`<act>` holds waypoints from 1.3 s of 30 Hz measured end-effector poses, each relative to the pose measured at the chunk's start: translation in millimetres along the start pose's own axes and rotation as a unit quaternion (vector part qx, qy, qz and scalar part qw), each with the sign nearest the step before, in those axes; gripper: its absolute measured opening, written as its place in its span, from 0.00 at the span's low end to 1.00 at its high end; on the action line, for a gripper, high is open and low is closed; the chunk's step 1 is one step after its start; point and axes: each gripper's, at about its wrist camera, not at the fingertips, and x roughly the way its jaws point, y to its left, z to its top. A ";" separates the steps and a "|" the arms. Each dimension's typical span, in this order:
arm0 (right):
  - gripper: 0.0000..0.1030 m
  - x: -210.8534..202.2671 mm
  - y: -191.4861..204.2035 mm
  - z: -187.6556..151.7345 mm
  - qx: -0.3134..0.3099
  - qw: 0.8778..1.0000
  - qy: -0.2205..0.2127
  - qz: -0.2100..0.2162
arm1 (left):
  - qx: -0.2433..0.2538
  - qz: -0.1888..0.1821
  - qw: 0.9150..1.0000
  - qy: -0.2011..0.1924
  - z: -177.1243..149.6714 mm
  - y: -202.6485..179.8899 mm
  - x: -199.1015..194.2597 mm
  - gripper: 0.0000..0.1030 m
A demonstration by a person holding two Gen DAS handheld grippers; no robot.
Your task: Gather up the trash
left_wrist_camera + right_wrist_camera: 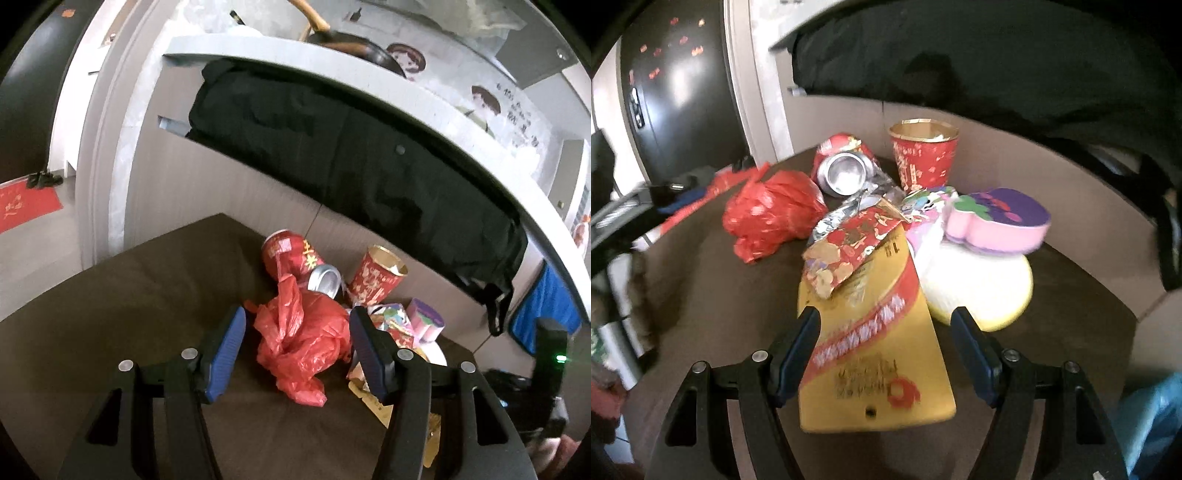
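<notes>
Fingers (297,334) of left gripper wide around red bag (303,339); right fingers (884,325) wide, yellow card's (879,354) print blurred

**Trash heaped on the dark brown surface**

A crumpled red plastic bag (304,341) lies beside a dented red drink can (295,258) on its side. Nearby stands a red-and-gold paper cup (923,155); a flattened yellow carton (875,347) lies under torn wrappers.
</notes>
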 end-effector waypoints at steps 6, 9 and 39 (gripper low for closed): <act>0.68 24.1 26.2 -3.4 -0.016 0.998 0.044 0.036 | -0.008 -0.015 1.000 -0.009 2.4 2.3 -9.8 0.58; 0.72 28.3 46.7 -6.3 -0.042 0.998 0.044 0.024 | -0.005 -0.009 1.000 -0.010 5.8 3.2 -15.0 0.58; 0.07 -22.3 -28.2 -48.4 0.041 0.998 0.053 -0.005 | 0.119 -0.079 0.981 0.133 -28.2 -68.9 5.8 0.60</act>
